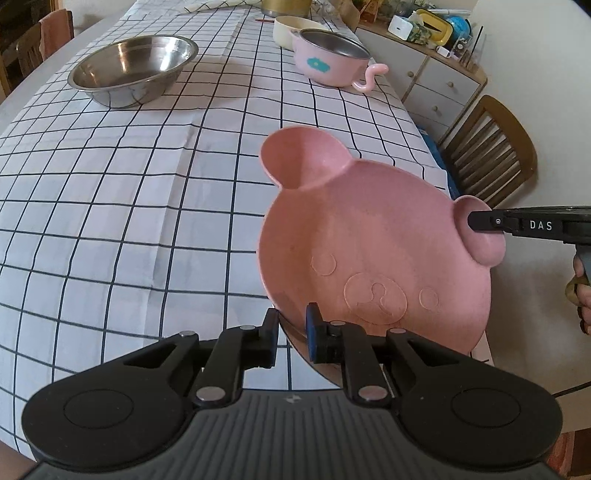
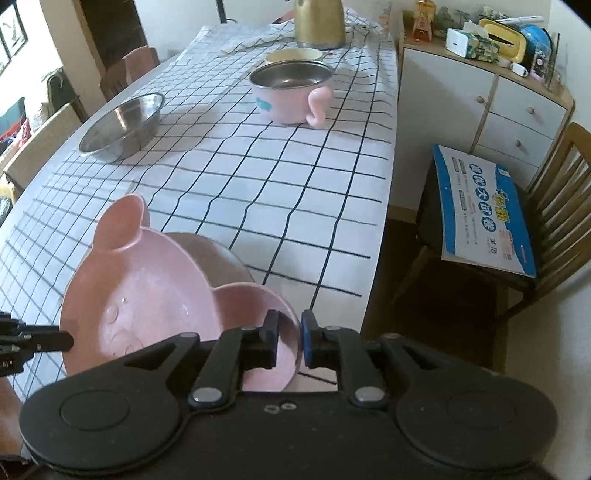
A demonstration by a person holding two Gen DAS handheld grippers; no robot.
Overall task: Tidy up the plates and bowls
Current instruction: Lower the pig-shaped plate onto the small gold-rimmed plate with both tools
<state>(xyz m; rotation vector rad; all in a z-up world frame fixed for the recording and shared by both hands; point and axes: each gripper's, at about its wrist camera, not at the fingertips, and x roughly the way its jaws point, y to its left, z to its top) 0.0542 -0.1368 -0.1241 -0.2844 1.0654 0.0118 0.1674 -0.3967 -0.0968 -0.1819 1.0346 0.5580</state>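
A pink bear-shaped plate (image 1: 373,236) with two ears is held tilted above the table's near right corner; it also shows in the right wrist view (image 2: 147,291). My right gripper (image 2: 289,343) is shut on the rim of the plate's right ear; it shows from the side in the left wrist view (image 1: 480,223). My left gripper (image 1: 292,332) has its jaws around the rim of a steel bowl (image 2: 218,254) that sits under the plate, with a small gap. Farther off stand a steel bowl (image 1: 135,70), a pink handled bowl (image 1: 332,61) and a cream bowl (image 1: 291,27).
The table has a white checked cloth (image 1: 129,206). A gold kettle (image 2: 319,24) stands at the far end. To the right are a white cabinet (image 2: 480,107) and a wooden chair (image 2: 546,206) with a blue booklet (image 2: 484,210) on it. More chairs stand on the left.
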